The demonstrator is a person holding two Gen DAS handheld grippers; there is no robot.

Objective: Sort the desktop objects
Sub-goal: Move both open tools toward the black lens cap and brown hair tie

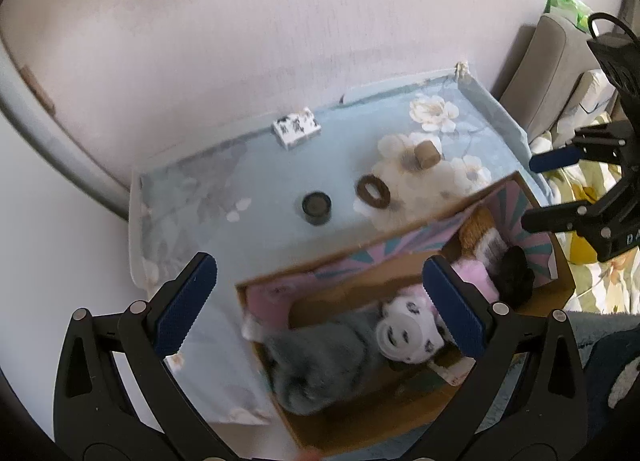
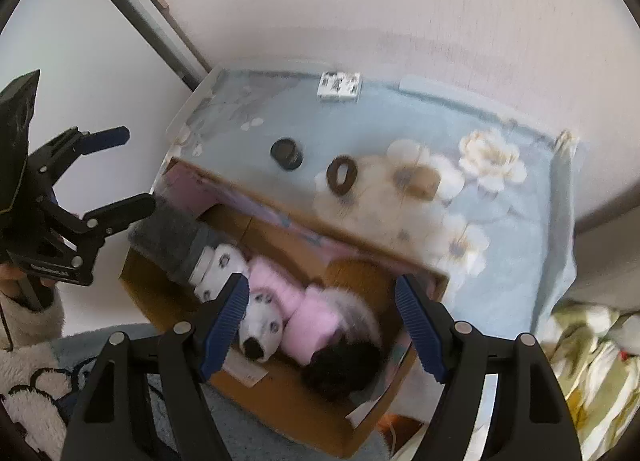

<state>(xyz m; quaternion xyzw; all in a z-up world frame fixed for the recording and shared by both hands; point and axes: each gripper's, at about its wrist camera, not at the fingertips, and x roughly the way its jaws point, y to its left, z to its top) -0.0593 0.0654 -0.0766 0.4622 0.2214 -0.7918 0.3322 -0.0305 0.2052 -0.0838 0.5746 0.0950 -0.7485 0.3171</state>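
A cardboard box (image 1: 400,417) (image 2: 280,385) stands at the near edge of a blue floral-cloth table (image 1: 248,245) (image 2: 516,261). It holds a grey plush (image 1: 320,357), a pink-and-white spotted plush (image 2: 276,301) and a black fuzzy item (image 2: 344,365). On the cloth lie a black round tin (image 1: 316,207) (image 2: 286,153), a brown ring (image 1: 373,191) (image 2: 340,175), a tan cylinder (image 1: 426,153) (image 2: 420,181) and a white patterned box (image 1: 297,127) (image 2: 339,86). My left gripper (image 1: 320,309) (image 2: 132,177) is open above the box. My right gripper (image 2: 322,325) (image 1: 548,189) is open above the box, empty.
A pale wall runs behind the table. A grey chair (image 1: 548,73) and a yellow-green floral bedcover (image 2: 592,361) lie to the right. A dark pole (image 2: 140,9) leans at the left.
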